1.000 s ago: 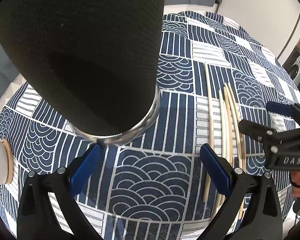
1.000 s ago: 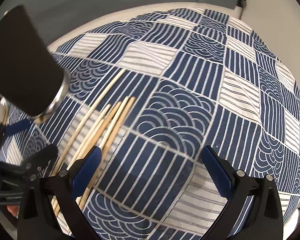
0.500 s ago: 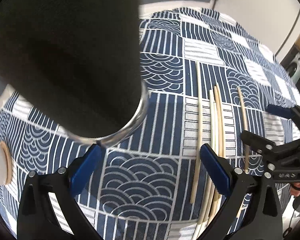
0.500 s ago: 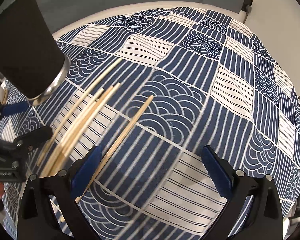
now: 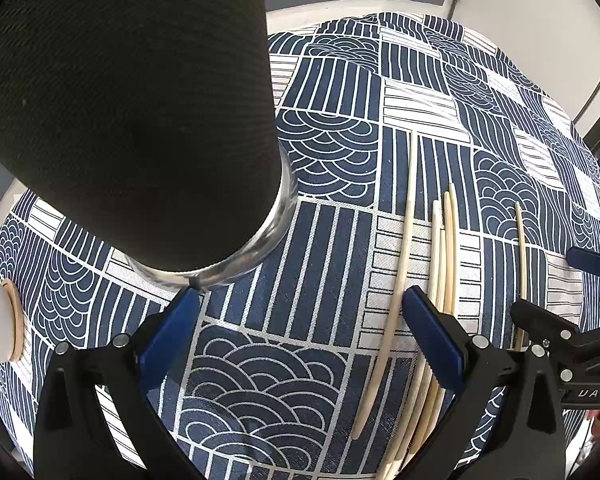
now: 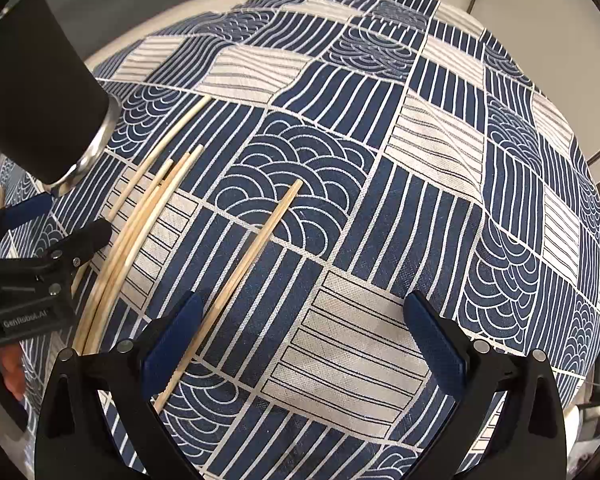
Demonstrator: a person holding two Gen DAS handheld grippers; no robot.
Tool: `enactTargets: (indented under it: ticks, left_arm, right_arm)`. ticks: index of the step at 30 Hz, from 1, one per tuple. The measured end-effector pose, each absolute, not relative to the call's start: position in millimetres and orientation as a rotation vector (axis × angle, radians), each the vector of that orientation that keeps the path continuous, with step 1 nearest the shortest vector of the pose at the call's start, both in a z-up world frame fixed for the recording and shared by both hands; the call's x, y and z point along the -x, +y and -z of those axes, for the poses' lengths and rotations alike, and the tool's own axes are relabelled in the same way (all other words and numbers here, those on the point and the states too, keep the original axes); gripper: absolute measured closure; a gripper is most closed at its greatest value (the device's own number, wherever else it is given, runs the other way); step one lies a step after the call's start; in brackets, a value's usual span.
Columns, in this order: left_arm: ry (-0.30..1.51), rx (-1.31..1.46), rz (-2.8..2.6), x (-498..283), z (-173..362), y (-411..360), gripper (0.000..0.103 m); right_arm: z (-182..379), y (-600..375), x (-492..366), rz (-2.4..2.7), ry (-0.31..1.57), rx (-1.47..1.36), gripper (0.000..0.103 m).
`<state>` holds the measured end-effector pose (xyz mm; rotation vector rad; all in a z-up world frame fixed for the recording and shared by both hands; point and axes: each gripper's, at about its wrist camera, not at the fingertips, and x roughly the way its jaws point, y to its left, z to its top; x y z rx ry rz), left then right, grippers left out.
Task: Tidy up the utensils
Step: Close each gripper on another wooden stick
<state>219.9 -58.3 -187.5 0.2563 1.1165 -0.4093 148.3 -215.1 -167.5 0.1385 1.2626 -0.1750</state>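
Since a second ago one chopstick (image 6: 236,280) has slid away from the bundle of chopsticks (image 6: 140,224) and now lies alone on the blue patterned tablecloth (image 6: 380,208), its near end just by the inner pad of the right gripper (image 6: 304,340). Both claws hang low over the cloth with jaws spread wide and empty, the left gripper (image 5: 296,332) facing the dark mesh holder (image 5: 132,112). Pale, thin and tapered, the bundled sticks lie roughly parallel between holder and lone stick.
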Motion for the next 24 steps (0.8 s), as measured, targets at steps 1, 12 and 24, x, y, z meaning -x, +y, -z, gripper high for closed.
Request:
enactTargets:
  ticks: [1, 12, 24]
  left_arm:
    - [1.119, -0.256, 0.408, -221, 188, -57, 0.005]
    - [1.154, -0.307, 0.503, -212, 176, -60, 0.053]
    - [1.300, -0.186, 0.541, -218, 175, -71, 0.098]
  right_arm:
    - [168, -216, -151, 0.169, 1.272, -0.135, 0.006]
    - [156, -233, -140, 0.154, 1.254, -0.118, 0.069]
    - [155, -277, -129, 0.085, 1.252, -0.279, 0.098]
